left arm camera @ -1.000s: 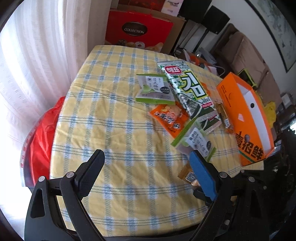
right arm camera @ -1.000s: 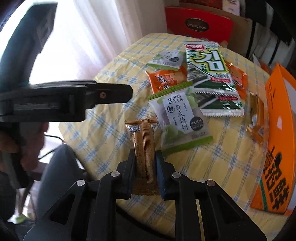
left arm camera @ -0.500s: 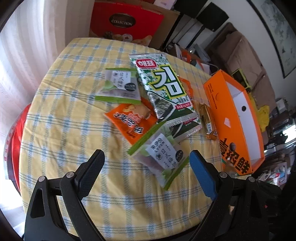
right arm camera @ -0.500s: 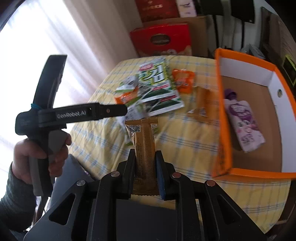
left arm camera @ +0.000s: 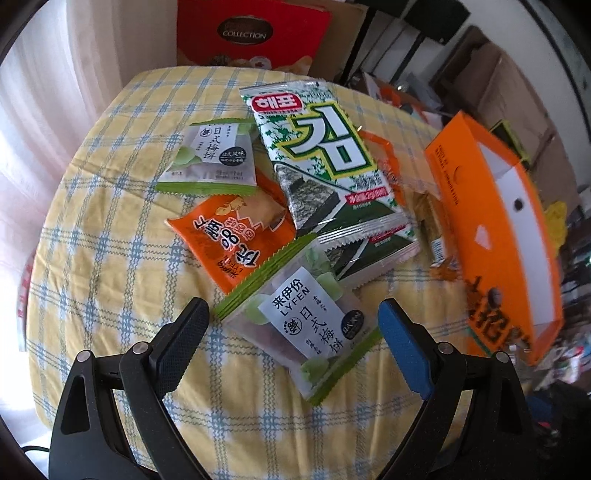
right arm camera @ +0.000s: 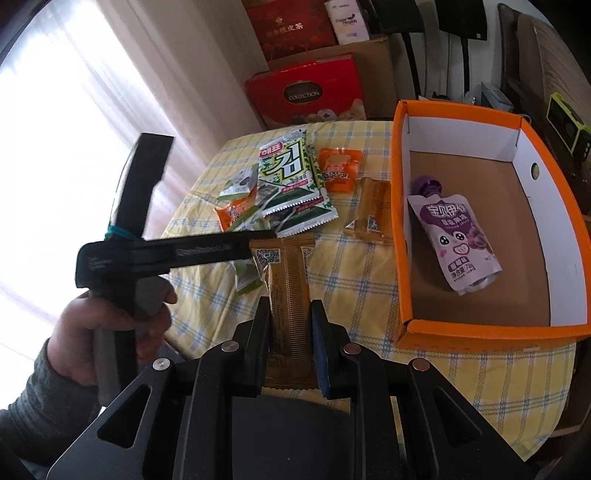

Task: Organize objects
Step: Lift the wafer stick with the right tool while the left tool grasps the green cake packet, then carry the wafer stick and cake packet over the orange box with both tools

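Observation:
My right gripper (right arm camera: 290, 314) is shut on a gold wafer bar (right arm camera: 286, 280), held above the yellow checked table (right arm camera: 354, 291), left of the orange box (right arm camera: 400, 229). The box holds a purple jelly pouch (right arm camera: 456, 236). My left gripper (left arm camera: 295, 325) is open, its fingers either side of a green-edged plum cake pack (left arm camera: 299, 317) lying on the table. Beyond lie an orange snack pack (left arm camera: 232, 236), a green seaweed pack (left arm camera: 325, 155) and a second plum cake pack (left arm camera: 214, 158). The left gripper's handle (right arm camera: 177, 254) shows in the right wrist view.
Another gold bar (right arm camera: 371, 206) and a small orange pack (right arm camera: 338, 170) lie beside the box's left wall. A red gift box (left arm camera: 251, 33) and cardboard boxes stand behind the table. White curtains hang at the left. The table's near edge is just below my left gripper.
My left gripper has moved in toward the near plum cake pack, which now lies between its open fingers. My right gripper has lifted the gold bar and swung toward the orange box.

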### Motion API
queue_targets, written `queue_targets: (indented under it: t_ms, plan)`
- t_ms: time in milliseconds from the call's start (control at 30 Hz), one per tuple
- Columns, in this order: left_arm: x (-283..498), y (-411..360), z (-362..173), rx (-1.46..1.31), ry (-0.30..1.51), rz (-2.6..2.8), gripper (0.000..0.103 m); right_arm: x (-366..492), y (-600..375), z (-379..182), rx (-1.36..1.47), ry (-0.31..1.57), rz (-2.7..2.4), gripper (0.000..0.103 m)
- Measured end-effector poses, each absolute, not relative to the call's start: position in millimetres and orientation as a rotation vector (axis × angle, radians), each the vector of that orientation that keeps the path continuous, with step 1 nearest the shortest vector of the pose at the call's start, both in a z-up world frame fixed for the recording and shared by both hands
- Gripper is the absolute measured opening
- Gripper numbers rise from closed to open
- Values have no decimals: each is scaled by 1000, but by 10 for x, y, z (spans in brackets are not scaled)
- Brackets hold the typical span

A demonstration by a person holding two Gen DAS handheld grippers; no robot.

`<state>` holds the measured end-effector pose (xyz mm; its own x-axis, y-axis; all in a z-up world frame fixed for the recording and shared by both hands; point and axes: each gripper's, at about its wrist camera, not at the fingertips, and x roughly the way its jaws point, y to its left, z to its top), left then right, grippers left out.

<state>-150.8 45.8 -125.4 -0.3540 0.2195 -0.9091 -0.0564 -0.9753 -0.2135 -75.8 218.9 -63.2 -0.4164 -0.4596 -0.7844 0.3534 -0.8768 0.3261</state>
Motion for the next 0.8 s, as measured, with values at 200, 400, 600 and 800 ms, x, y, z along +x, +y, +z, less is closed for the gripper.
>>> queue_targets:
  t_ms: [200,400,600,800]
  plan:
    - [-1408,554,-1251,-1632,-105,2504,52,-724,2247,-596,1311,-149,-2308,20]
    - [-1349,373,-1124,-1591,-208,2455,28,-690,2308,-531,1291,-167,-2324,20]
    - [-1308,252,-983,-1552,-310,2416,18,-658,2347,-469,1277,-181,-2333,20]
    - [-1226,214,-823,-1509,-341,2392,11,-637,2415,-387,1251,-195,-2356,20]
